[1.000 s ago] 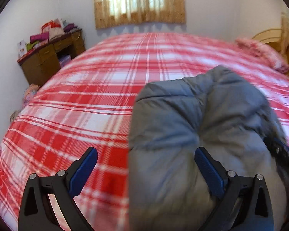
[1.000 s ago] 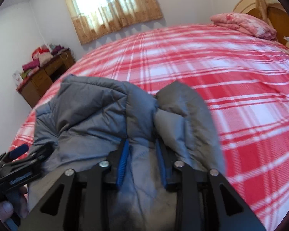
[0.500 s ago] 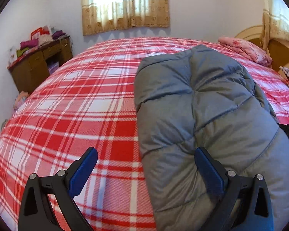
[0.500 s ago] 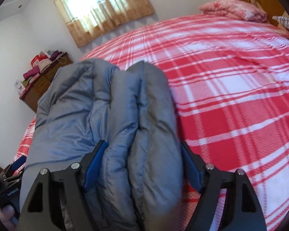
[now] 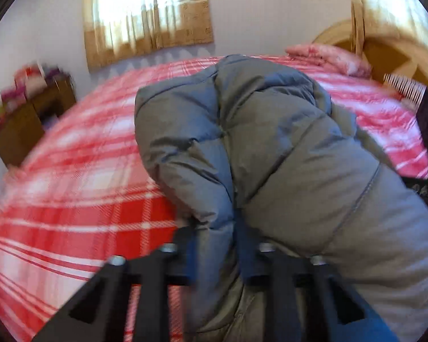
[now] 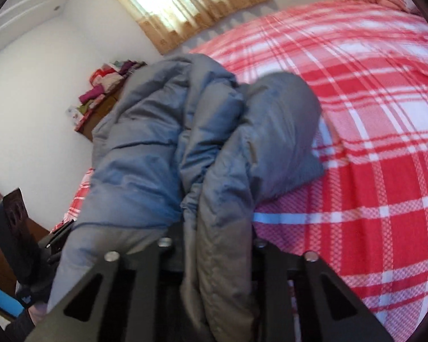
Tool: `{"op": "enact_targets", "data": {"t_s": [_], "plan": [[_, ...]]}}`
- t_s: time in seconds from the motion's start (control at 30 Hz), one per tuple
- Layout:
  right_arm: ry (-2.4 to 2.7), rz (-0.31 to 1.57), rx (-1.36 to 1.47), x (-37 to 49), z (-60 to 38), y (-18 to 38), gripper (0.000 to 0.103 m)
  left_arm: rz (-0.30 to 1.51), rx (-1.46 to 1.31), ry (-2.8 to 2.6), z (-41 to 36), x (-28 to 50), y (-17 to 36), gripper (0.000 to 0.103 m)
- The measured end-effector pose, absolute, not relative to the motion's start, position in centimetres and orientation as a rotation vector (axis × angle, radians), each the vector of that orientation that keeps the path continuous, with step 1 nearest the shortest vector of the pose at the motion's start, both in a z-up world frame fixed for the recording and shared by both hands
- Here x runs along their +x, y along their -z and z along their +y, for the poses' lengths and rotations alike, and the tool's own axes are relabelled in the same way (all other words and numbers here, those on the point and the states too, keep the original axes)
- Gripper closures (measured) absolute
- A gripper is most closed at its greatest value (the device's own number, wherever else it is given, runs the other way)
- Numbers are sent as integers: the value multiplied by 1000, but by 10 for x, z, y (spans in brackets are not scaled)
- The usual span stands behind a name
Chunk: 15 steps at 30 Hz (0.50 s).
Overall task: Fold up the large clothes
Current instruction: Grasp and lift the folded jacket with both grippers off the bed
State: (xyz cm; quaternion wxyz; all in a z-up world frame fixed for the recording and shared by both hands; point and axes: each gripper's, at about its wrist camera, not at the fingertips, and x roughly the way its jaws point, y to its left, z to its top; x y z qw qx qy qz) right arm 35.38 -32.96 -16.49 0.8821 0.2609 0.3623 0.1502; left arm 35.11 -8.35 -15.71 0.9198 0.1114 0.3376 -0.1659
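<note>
On the red plaid bed (image 6: 371, 114), the grey padded jacket (image 5: 271, 148) lies bunched near the front edge, its near hem gathered, probably for a fold. The left gripper (image 5: 215, 245) and right gripper (image 6: 218, 245) have just closed, each pinching a ridge of that hem for even lifting.

1. The puffy jacket (image 5: 271, 148) lay bunched on the bed (image 5: 71, 199), at its near side.
2. The left gripper (image 5: 216, 245) and right gripper (image 6: 216, 245) each pinched a fold of its near edge.
3. A pillow (image 5: 328, 57) lay at the bed's far right end.
4. A cabinet (image 5: 22, 125) stood left of the bed, with a clothes pile (image 6: 108, 79) on top.
5. A window (image 5: 145, 14) was behind the bed.
</note>
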Motion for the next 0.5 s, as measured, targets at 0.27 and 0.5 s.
{"op": "enact_targets", "data": {"t_s": [0.27,0.5], "plan": [[-444,592,544,337,-297,101,83,547,211,256,-34,305,79,93],[-587,571,482,362,-224,70,84,495,188,133,40,284,49,93]]}}
